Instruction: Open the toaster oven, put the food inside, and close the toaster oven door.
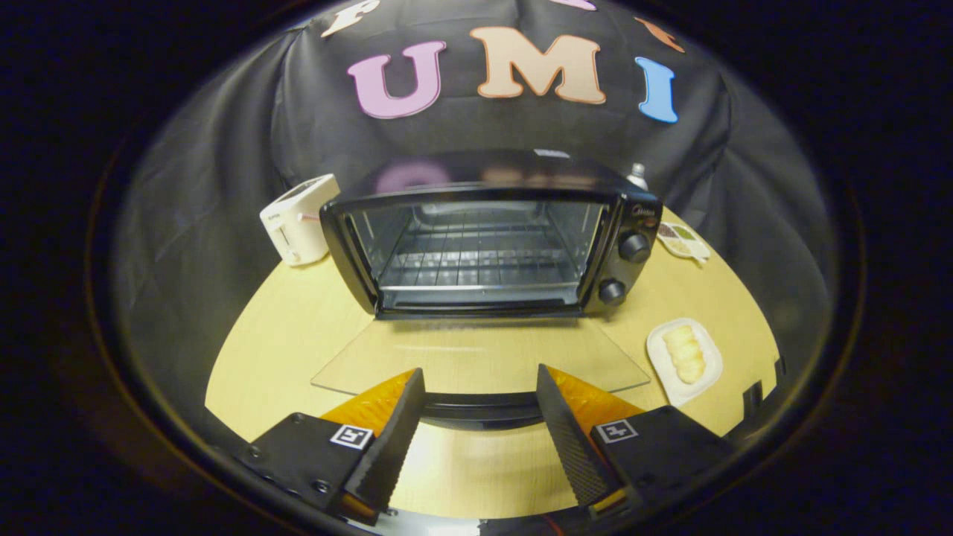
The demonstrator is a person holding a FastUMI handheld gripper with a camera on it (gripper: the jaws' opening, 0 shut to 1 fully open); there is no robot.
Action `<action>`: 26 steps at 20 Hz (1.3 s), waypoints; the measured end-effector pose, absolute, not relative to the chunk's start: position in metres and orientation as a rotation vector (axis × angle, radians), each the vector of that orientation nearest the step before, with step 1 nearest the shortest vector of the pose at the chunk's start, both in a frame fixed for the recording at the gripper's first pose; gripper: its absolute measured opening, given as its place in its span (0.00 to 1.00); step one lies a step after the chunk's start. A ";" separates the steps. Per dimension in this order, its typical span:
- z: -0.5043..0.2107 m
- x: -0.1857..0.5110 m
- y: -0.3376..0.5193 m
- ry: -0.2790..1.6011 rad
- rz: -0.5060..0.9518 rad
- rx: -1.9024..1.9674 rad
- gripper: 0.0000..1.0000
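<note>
Both fingers [387,439] of hand-held gripper [480,432] spread wide over door handle [480,408].

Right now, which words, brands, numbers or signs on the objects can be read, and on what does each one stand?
None can be read.
Brand mark on the toaster oven, above the knobs: blurred.
White sticker on its top: too small.
Square markers on the open tool, whose fingers flank the lowered door's handle: patterns, not text.
</note>
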State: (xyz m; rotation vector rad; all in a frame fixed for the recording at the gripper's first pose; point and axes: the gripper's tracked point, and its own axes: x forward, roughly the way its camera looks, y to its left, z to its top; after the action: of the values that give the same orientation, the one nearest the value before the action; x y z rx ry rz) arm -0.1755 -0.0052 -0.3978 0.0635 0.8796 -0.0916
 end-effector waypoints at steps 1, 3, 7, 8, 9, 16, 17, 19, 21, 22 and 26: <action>-0.406 -0.177 -0.005 0.901 -0.095 0.064 0.92; -0.422 -0.177 -0.003 0.936 -0.094 0.070 0.92; -0.446 -0.180 -0.006 0.999 -0.079 0.055 0.92; -0.451 -0.183 -0.005 1.011 -0.077 0.056 0.92; -0.451 -0.184 -0.005 1.011 -0.078 0.062 0.92; -0.441 -0.176 -0.014 1.005 -0.090 0.088 0.90; -0.434 -0.171 -0.022 0.990 -0.107 0.101 0.90; -0.420 -0.162 -0.044 0.953 -0.157 0.120 0.90; -0.408 -0.155 -0.077 0.921 -0.219 0.125 0.90; -0.404 -0.153 -0.094 0.912 -0.255 0.122 0.90; -0.399 -0.150 -0.163 0.890 -0.382 0.124 0.90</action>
State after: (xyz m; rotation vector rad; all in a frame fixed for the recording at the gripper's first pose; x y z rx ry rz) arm -0.1495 -0.1635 -0.3995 0.1241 0.8895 -0.3824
